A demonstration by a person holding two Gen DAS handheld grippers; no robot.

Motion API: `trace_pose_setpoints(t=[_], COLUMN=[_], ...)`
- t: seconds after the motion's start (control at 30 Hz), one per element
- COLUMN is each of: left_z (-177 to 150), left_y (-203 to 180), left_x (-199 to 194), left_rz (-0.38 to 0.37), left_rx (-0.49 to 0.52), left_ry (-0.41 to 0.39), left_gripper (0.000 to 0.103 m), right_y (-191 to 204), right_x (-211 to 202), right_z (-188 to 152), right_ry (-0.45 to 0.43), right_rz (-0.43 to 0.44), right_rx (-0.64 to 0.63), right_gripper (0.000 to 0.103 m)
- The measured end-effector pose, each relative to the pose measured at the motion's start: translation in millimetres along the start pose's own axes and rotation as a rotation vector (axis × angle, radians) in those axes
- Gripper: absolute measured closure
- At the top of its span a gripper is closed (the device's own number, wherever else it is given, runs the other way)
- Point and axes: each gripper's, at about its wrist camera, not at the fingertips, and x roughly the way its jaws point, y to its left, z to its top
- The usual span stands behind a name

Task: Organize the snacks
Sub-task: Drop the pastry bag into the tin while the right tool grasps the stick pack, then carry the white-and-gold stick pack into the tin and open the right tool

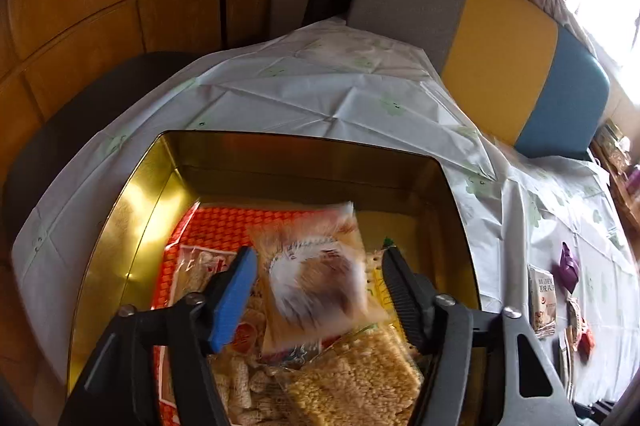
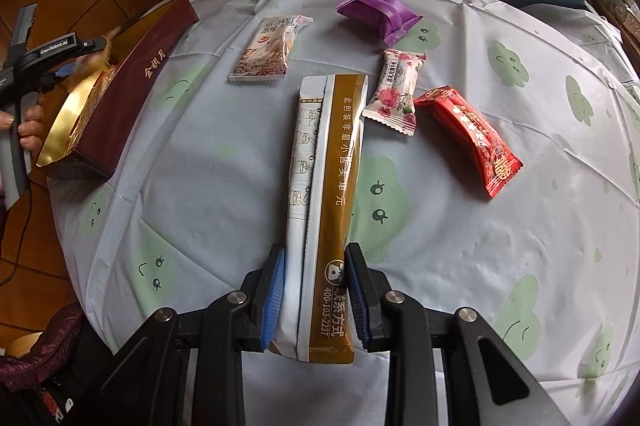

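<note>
In the left wrist view my left gripper (image 1: 320, 254) hangs open over a gold tin box (image 1: 120, 226). A blurred beige snack packet (image 1: 316, 278) lies loose between its fingers, above a yellow rice-cracker pack (image 1: 356, 378) and other packets on a red liner (image 1: 240, 222). In the right wrist view my right gripper (image 2: 315, 250) is shut on the near end of a long brown-and-white sachet (image 2: 336, 165) that lies on the tablecloth. The same box (image 2: 120, 93), maroon outside, stands at the left. Beside it a hand (image 2: 30, 121) holds the other gripper's handle.
Loose on the cloth beyond the sachet lie a beige packet (image 2: 268, 49), a purple packet (image 2: 378, 13), a floral packet (image 2: 396, 89) and a red packet (image 2: 472, 133). A grey, yellow and blue seat back (image 1: 500, 65) stands behind the round table (image 1: 320, 97). Wooden cabinets are at the left.
</note>
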Motion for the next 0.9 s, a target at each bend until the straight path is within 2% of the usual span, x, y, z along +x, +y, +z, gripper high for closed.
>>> trace_pose_setpoints(t=[0.23,0.47,0.9], left_z=[-35,-66,-99], left_y=[-7,-18,-20], left_x=[-26,-59,-88], left_rz=[0.036,0.034,0.022], left_rx=[0.049,0.084,0.081], left_ry=[-0.006,-0.05,-0.05], left_gripper=[0.035,0.035,0.035], right_y=[2,3,9], right_x=[0,0,0], right_z=[0,0,-2], right_ry=[-0.009,-0.016,-0.038], right_rz=[-0.017,-0.023,-0.062], right_rx=[-0.009,-0.01,-0.027], right_gripper=[0.072,0.072,0.072])
